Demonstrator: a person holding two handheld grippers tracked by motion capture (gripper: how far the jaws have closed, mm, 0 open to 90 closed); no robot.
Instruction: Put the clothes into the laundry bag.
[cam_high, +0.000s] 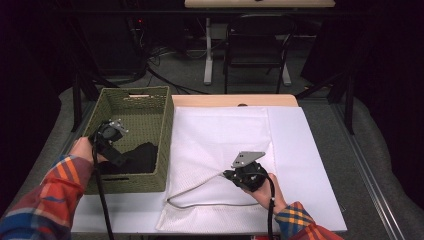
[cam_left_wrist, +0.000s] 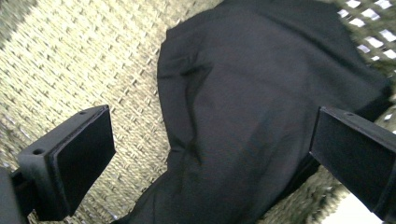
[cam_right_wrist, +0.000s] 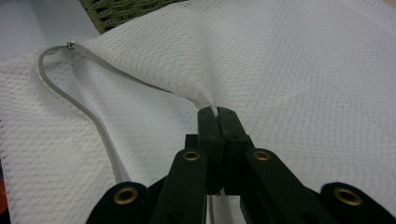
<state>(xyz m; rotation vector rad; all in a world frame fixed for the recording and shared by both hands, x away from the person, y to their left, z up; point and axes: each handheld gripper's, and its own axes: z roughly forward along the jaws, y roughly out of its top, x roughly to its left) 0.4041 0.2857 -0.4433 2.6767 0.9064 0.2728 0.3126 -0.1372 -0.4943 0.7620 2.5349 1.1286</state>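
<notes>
1. Table (cam_high: 320, 165), covered in white, with a wooden edge at the far side.
2. White mesh bag (cam_high: 220, 150) lies flat mid-table. Its grey zipper edge (cam_right_wrist: 88, 112) curves open along the near-left side.
3. Green woven basket (cam_high: 145, 107) sits at the table's left, touching the bag's left edge.
4. Black garment (cam_left_wrist: 261, 116) lies crumpled on the basket floor, toward the near right corner.
5. Left gripper (cam_high: 117, 155) is inside the basket, jaws spread wide above the garment, pads clear of the cloth.
6. Right gripper (cam_right_wrist: 217, 112) has its jaws clamped together, pinching the bag's upper mesh layer and lifting it into a peak.
</notes>
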